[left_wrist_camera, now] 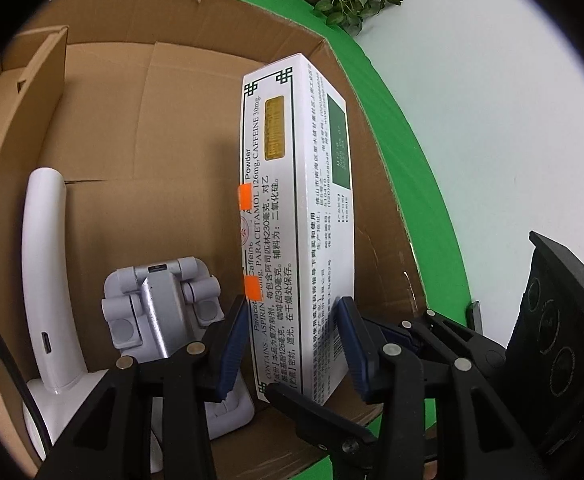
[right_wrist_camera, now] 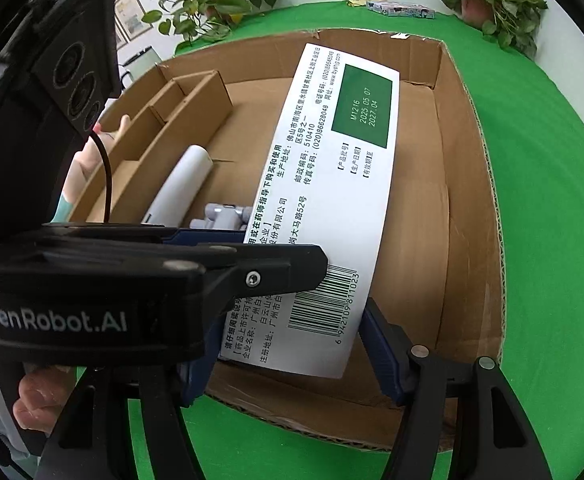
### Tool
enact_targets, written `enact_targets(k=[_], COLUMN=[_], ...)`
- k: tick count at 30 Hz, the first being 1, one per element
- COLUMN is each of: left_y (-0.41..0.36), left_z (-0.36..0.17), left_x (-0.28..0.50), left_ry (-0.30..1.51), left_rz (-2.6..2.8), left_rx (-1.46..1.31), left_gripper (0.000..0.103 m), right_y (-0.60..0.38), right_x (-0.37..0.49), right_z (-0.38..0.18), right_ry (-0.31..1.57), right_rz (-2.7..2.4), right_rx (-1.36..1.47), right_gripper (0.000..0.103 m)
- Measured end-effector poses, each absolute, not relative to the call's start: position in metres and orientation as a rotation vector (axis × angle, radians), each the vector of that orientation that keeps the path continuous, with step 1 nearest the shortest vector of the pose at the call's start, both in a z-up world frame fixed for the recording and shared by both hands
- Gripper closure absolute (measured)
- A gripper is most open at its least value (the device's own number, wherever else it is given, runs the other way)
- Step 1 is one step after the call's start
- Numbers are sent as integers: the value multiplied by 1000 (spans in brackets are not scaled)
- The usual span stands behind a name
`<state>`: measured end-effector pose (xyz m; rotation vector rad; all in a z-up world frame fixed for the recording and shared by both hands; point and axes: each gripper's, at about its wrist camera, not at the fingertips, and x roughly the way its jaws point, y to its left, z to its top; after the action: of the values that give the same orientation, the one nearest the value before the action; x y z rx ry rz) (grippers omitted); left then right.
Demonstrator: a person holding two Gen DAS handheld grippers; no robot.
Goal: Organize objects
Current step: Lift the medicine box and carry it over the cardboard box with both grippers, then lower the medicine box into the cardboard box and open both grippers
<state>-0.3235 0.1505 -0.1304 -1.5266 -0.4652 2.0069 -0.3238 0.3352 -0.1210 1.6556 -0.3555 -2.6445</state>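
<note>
Green cloth (right_wrist_camera: 532,240) underlies the cardboard box (right_wrist_camera: 472,260); inside, left gripper (left_wrist_camera: 292,344) clamps the medicine carton (left_wrist_camera: 296,200), right gripper (right_wrist_camera: 292,356) open around it, white device (left_wrist_camera: 45,260) leftward.

Medicine box (right_wrist_camera: 324,200) near end hidden behind left gripper (right_wrist_camera: 292,256).

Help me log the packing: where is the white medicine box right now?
The white medicine box stands on edge inside the cardboard box, near its right wall, right of the grey folding stand, between the fingers of the left hand-held gripper.
</note>
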Motion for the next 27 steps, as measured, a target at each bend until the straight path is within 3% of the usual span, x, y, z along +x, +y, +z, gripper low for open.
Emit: enact_targets(k=[7, 15, 19, 20, 27], left_y=[148, 118, 88, 88, -1], left_z=[-125, -83, -59, -52, -25], left_x=[-317, -295, -274, -275, -255], left_ry=[-453, -349, -266, -254, -163], left_rz=[1997, 2141, 2265, 2303, 2637], left_rx=[-1555, -1440, -1356, -1334, -1176], left_gripper=[58, 58, 57, 56, 56], right_y=[328, 331, 331, 332, 327], right_x=[-330, -329, -334, -331, -324], right_z=[-125, -115, -122, -128, -132], right_ry=[-348, -425, -395, -383, -450], right_rz=[-2622, -2630, -2651, -2652, -2676], right_rx=[1712, 1698, 1738, 1757, 1742], right_gripper=[36, 31, 35, 41, 39])
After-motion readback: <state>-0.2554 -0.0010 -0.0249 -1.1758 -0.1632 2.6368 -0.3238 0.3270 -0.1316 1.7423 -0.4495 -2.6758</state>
